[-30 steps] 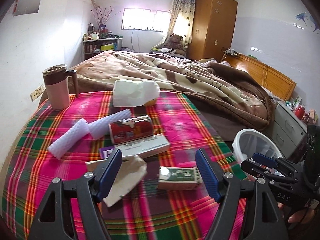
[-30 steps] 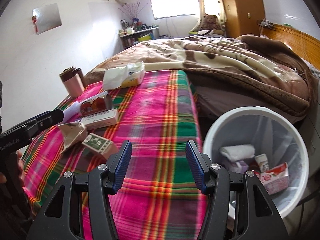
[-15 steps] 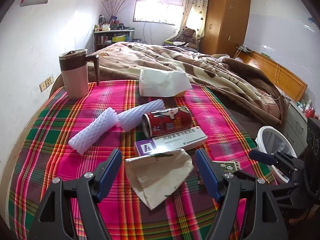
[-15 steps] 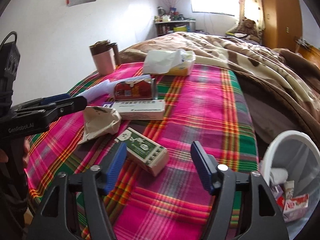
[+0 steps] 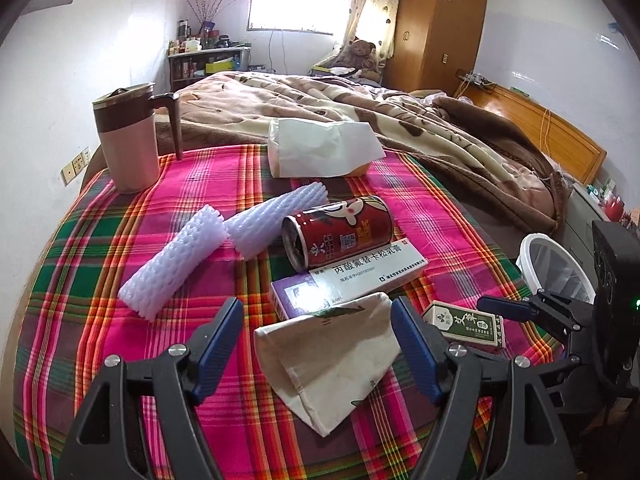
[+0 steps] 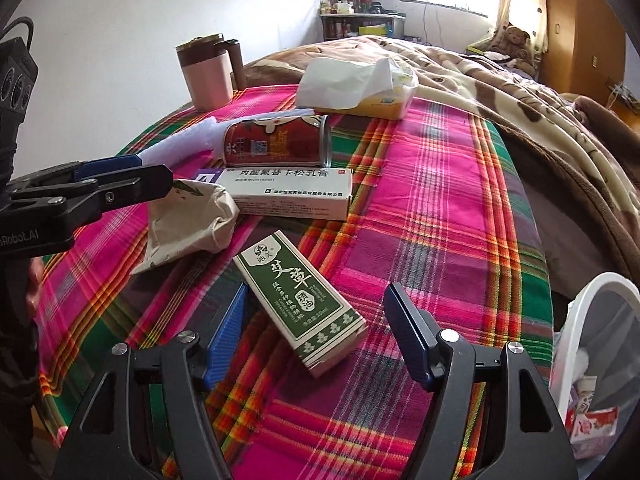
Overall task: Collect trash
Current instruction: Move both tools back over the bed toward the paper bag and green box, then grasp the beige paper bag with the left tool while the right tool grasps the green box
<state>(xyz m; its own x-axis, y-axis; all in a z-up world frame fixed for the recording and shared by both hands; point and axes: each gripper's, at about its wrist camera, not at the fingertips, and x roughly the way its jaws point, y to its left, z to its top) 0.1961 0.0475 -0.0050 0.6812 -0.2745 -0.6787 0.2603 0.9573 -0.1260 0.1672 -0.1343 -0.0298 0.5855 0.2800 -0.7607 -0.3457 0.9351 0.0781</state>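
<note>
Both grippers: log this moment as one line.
left gripper: open, over crumpled paper bag | right gripper: just opened, green box between jaws, ungripped | bin: at right, holds trash

The right gripper (image 6: 316, 332) has just been opening; a green box (image 6: 300, 306) lies between its fingers (image 6: 408, 332) on the bed (image 6: 440, 208), untouched.
</note>
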